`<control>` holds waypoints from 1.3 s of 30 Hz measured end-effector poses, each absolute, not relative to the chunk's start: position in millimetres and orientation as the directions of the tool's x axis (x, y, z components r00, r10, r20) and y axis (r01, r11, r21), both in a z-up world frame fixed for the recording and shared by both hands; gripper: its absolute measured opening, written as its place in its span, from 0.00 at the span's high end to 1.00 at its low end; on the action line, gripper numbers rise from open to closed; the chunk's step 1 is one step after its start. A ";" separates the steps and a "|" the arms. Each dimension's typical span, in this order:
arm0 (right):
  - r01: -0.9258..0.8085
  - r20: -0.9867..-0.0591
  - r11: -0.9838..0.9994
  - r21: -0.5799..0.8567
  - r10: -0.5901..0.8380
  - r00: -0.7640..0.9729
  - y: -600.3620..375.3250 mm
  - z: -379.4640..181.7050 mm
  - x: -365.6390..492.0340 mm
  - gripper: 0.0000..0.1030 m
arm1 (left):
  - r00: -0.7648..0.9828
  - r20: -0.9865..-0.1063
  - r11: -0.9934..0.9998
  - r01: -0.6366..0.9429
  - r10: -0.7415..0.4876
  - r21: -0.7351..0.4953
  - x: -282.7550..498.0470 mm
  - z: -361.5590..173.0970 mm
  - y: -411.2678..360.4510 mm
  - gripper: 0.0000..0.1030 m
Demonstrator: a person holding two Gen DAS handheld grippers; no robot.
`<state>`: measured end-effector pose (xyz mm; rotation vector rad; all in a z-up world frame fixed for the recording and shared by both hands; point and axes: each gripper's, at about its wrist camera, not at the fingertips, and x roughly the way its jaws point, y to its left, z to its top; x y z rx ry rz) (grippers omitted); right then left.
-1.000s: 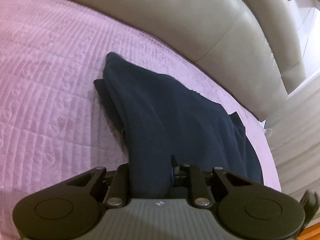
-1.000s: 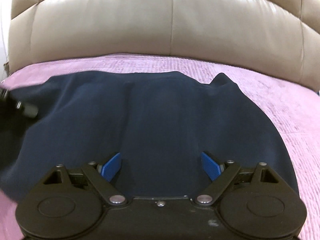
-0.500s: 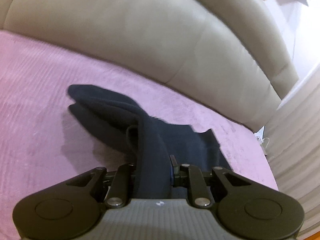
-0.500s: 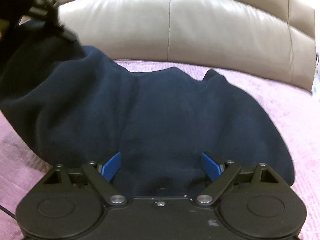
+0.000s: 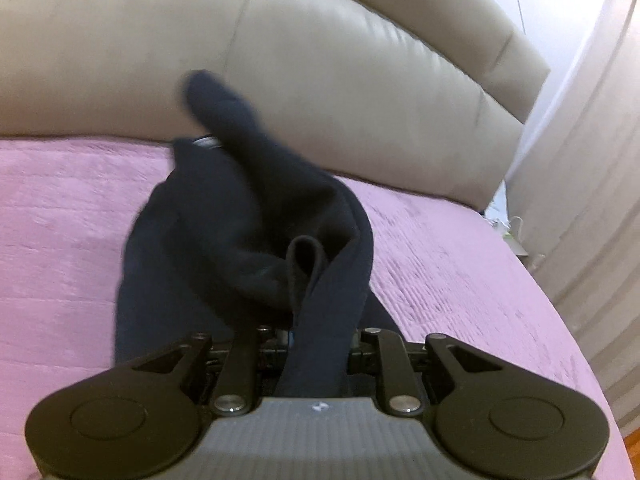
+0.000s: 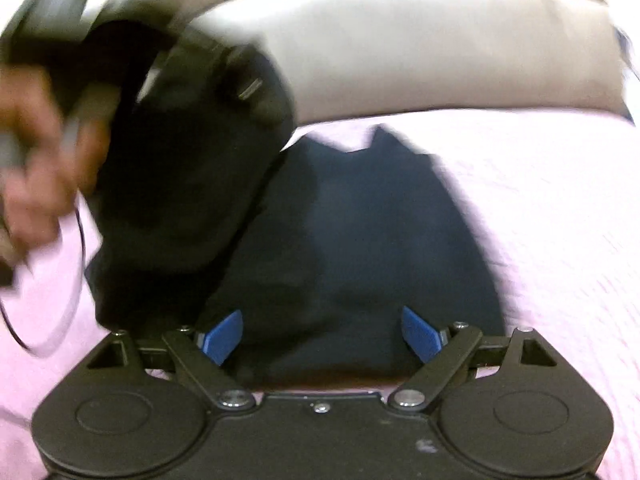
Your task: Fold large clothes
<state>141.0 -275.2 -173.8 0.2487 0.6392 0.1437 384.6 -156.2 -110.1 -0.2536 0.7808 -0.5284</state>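
A large dark navy garment [image 5: 248, 240] lies on the pink bedspread [image 5: 60, 216]. My left gripper [image 5: 316, 332] is shut on a folded edge of the garment and holds it lifted, with cloth bunched and hanging in front of it. In the right wrist view the garment [image 6: 380, 232] lies flat ahead. My right gripper [image 6: 320, 332] is open, its blue pads [image 6: 222, 336] spread over the garment's near edge without holding it. The left gripper and the hand on it [image 6: 36, 160] show blurred at upper left, carrying cloth over the garment.
A beige padded headboard [image 5: 340, 80] runs along the back of the bed. Curtains [image 5: 580, 200] hang at the right of the bed. Pink bedspread [image 6: 560, 220] extends to the right of the garment.
My left gripper has lifted its held edge and swung it up and across, over the rest of the garment. My right gripper has stayed open at the near edge.
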 end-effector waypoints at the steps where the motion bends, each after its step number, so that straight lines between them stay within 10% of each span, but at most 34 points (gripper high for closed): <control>1: -0.008 -0.556 0.942 0.334 0.204 0.806 -300.2 -170.8 137.8 0.01 | 0.588 -0.597 0.838 0.358 -0.545 -0.412 385.1 -113.0 -159.8 0.78; 9: -0.189 -0.246 0.569 0.800 0.598 0.763 -406.6 -159.4 246.4 0.00 | 0.559 -0.605 0.824 0.397 -0.567 -0.405 378.7 -131.8 -183.3 0.70; 20: -0.212 -0.370 0.507 0.835 0.804 0.466 -366.6 -160.3 405.7 0.02 | 0.427 -0.635 0.753 0.500 -0.644 -0.427 352.8 -139.0 -194.4 0.50; 21: -0.210 -0.385 0.527 0.824 0.791 0.475 -364.2 -157.3 403.2 0.33 | 0.398 -0.632 0.734 0.506 -0.665 -0.453 349.8 -136.1 -191.4 0.49; 22: -0.182 -0.411 0.559 0.809 0.760 0.503 -363.4 -156.4 403.8 0.85 | 0.380 -0.622 0.716 0.512 -0.684 -0.474 346.0 -130.4 -186.4 0.46; 23: -0.148 -0.435 0.587 0.796 0.724 0.535 -369.4 -155.0 405.2 0.87 | 0.372 -0.608 0.700 0.521 -0.702 -0.489 341.9 -125.1 -181.2 0.45; 31: -0.076 -0.399 0.517 0.852 0.738 0.544 -399.1 -176.2 424.3 0.85 | 0.475 -0.533 0.705 0.574 -0.700 -0.416 318.6 -62.4 -125.8 0.26; 34: -0.028 -0.385 0.474 0.880 0.748 0.541 -402.8 -184.6 422.9 0.67 | 0.513 -0.683 0.832 0.485 -0.520 -0.269 341.0 -89.0 -120.9 0.63; 39: 0.018 -0.382 0.415 0.910 0.819 0.428 -416.8 -192.6 389.1 0.28 | 0.413 -0.724 0.814 0.457 -0.552 -0.359 356.1 -127.4 -113.9 0.74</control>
